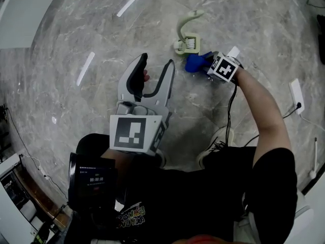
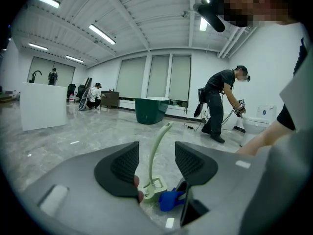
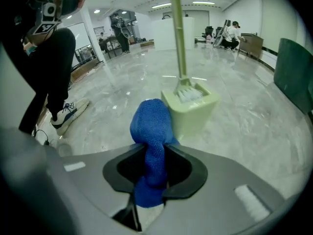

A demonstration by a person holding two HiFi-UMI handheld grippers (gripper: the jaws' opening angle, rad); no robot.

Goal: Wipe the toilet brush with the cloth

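Observation:
A pale green toilet brush (image 1: 189, 20) stands upright in its square holder (image 1: 186, 45) on the grey marble floor. My right gripper (image 1: 204, 63) is shut on a blue cloth (image 1: 195, 62), which sits right beside the holder. In the right gripper view the cloth (image 3: 152, 129) bulges out between the jaws, close against the holder (image 3: 194, 109), with the brush handle (image 3: 177, 33) rising behind. My left gripper (image 1: 157, 61) hangs open and holds nothing, nearer to me. In the left gripper view the handle (image 2: 157, 148) shows through its gap, farther away.
A white power strip (image 1: 296, 93) and cables lie on the floor at the right. My shoe (image 3: 68, 112) is near the right gripper. Far off stand a dark green tub (image 2: 150, 110), a white counter (image 2: 43, 106), a toilet (image 2: 257, 122) and other people.

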